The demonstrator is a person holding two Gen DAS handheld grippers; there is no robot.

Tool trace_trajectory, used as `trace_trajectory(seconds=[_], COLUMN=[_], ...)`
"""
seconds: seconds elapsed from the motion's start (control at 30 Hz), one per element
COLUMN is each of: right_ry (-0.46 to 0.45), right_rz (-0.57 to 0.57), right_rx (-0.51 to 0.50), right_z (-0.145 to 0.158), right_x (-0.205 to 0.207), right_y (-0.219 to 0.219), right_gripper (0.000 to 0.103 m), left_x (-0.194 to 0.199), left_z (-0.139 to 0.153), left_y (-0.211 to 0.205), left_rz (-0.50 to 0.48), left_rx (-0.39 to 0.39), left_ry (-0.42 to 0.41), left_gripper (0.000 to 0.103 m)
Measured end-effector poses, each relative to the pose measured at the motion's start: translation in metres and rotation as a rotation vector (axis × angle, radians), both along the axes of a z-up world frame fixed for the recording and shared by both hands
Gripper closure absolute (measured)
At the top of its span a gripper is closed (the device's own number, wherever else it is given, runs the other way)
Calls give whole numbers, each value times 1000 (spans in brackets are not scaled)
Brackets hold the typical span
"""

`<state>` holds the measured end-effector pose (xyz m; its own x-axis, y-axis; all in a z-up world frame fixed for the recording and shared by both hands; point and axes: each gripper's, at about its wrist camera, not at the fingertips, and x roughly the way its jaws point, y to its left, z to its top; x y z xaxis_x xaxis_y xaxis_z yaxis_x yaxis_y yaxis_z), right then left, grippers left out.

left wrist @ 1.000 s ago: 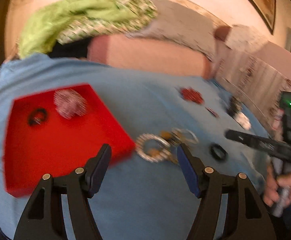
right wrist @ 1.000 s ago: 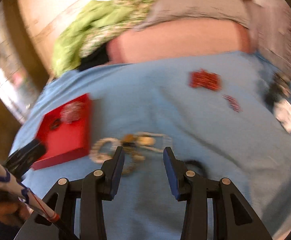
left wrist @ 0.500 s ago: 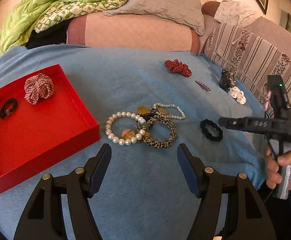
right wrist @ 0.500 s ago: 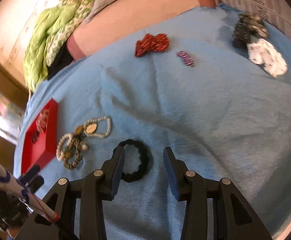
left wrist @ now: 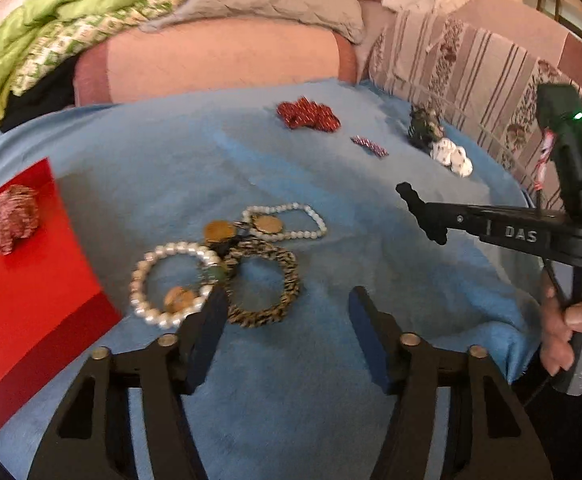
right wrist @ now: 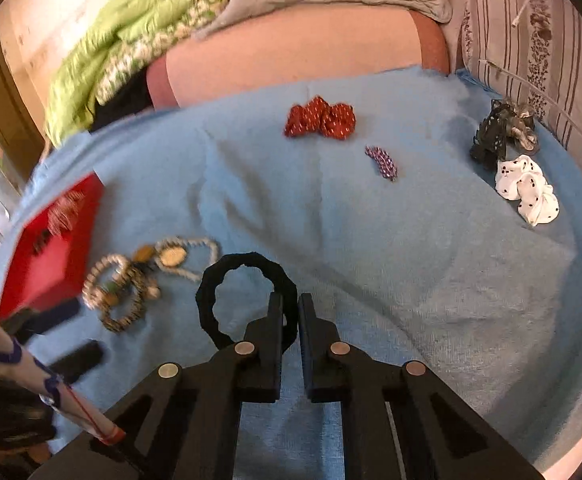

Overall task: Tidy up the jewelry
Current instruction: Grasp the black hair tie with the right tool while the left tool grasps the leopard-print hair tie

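On the blue blanket (left wrist: 291,380) lies a cluster of jewelry: a pearl bracelet (left wrist: 151,272), a leopard-print ring (left wrist: 279,308) and a beaded bracelet with gold discs (left wrist: 287,216). My left gripper (left wrist: 287,304) hovers low over the cluster with its jaws closing. The leopard-print ring lies just ahead of the tips and no pad presses on it. My right gripper (right wrist: 290,304) is shut on the right side of a black hair tie (right wrist: 247,258). A red tray (left wrist: 31,300) at the left holds a checked scrunchie (left wrist: 11,218).
Farther back lie a red dotted scrunchie (right wrist: 319,118), a small purple clip (right wrist: 383,162), a dark scrunchie (right wrist: 499,128) and a white dotted one (right wrist: 527,188). Pillows and a green quilt (right wrist: 103,52) line the far edge. A striped cushion (left wrist: 471,68) borders the right.
My right gripper has shut on the black hair tie it was straddling. My left gripper has come forward and lower over the bracelets, and its jaws stand narrower.
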<state>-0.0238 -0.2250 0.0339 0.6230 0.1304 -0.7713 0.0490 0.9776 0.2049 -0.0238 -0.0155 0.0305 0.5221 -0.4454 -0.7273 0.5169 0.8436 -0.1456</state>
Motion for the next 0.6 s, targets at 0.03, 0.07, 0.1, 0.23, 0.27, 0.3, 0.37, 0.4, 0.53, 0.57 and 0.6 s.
trace_trajectory(seconds=[0.03, 0.07, 0.1, 0.23, 0.27, 0.3, 0.37, 0.4, 0.53, 0.57, 0.6], right_ry=[10, 23, 29, 28, 26, 24, 19, 16, -22, -38, -51], right_rz=[4, 7, 8, 21, 24, 28, 35, 38, 61, 69, 74], right_rx=[7, 21, 31, 56, 60, 65, 74, 80, 92, 88, 79], right_z=[-1, -4, -4, -4, -4, -3, -3, -2, 5, 8, 10], right_x=[1, 1, 4, 6, 6, 6, 7, 7, 5, 3, 3], right_y=[0, 0, 0, 2, 3, 4, 5, 6, 13, 16, 19], right_gripper=[95, 95, 95, 95, 95, 95, 95, 95, 95, 95, 95], left_x=[3, 4, 6, 14, 13, 13, 10, 7, -7, -10, -15], left_z=[-3, -5, -8, -20, -20, -19, -17, -14, 6, 11, 17], left_y=[-5, -9, -12, -19, -20, -20, -20, -20, -12, -11, -7], left_rz=[-6, -11, -19, -32, -27, -28, -31, -27, -13, -8, -2], left_rx=[16, 32, 45, 91, 94, 92, 87, 95, 53, 45, 31], left_ry=[-1, -4, -3, 24, 15, 14, 5, -18, -103, -126, -148], left_gripper=[51, 51, 55, 78, 80, 86, 95, 96, 96, 96, 96])
